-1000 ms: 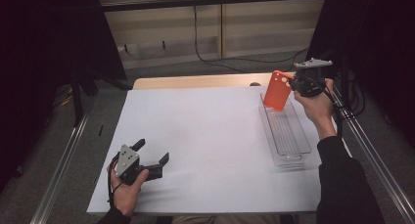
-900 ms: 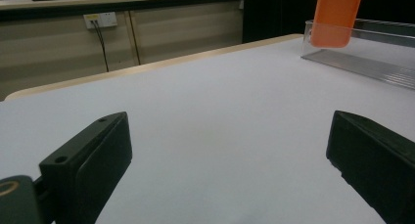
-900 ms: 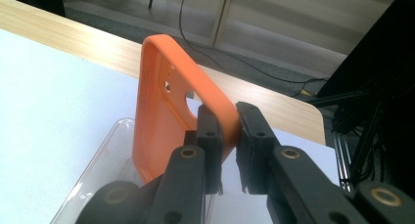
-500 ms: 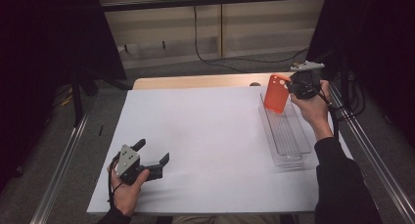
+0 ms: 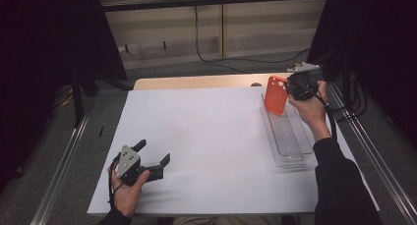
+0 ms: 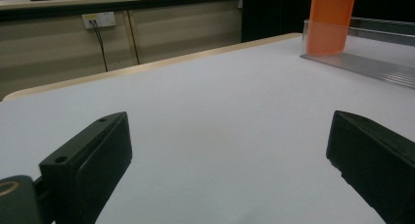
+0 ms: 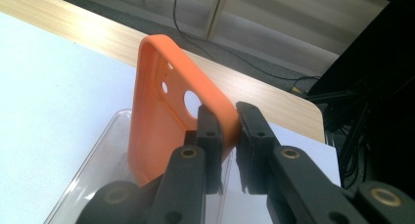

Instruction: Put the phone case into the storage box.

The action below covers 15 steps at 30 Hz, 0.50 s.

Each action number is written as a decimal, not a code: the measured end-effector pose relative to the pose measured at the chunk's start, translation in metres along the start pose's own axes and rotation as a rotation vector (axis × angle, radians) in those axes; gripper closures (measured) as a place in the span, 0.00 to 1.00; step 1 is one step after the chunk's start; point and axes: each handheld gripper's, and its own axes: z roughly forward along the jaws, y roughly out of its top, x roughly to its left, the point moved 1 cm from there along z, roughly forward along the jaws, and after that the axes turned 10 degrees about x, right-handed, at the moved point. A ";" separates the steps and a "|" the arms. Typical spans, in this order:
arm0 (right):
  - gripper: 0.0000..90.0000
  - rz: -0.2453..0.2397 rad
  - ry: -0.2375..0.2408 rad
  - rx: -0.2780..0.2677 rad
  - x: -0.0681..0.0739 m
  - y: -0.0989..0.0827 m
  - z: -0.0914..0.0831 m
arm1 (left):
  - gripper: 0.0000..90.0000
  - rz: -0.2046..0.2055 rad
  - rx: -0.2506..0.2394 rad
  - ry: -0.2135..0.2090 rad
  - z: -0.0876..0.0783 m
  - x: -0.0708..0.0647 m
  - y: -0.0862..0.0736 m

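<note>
Change since the earlier frames: slight. The orange phone case (image 5: pixel 275 94) has sunk a little toward the clear plastic tray (image 5: pixel 290 136); one second ago it was held somewhat higher above the tray's far end. The left gripper (image 5: pixel 153 158) has kept its place near the front left of the white table sheet (image 5: pixel 206 136).

Right gripper (image 7: pixel 234 131): jaws closed tight on one long edge of the phone case, near the camera cut-outs, one jaw on each face of the rim. The person's right hand (image 5: pixel 310 107) carries it at the far right of the table.

Phone case: upright, hanging from the right gripper, its lower end inside the far end of the tray; whether it touches the tray floor cannot be told. In the left gripper view, the case (image 6: pixel 329 23) stands behind the tray's near wall (image 6: pixel 357 48).

Left gripper: jaws spread wide, nothing between them, resting low over the sheet, well apart from tray and case.
</note>
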 end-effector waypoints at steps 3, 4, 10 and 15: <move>0.90 0.002 0.008 0.003 -0.002 0.001 0.001 | 0.03 0.002 0.000 0.000 0.000 0.000 0.000; 0.90 0.007 0.017 0.007 -0.003 0.001 0.001 | 0.03 0.001 0.000 -0.003 0.001 0.000 0.000; 0.90 0.030 0.052 0.015 -0.010 0.003 0.005 | 0.03 0.006 0.003 -0.005 0.001 0.000 0.000; 0.90 0.046 0.060 0.030 -0.013 0.007 0.009 | 0.03 -0.001 0.003 -0.011 0.003 0.000 0.000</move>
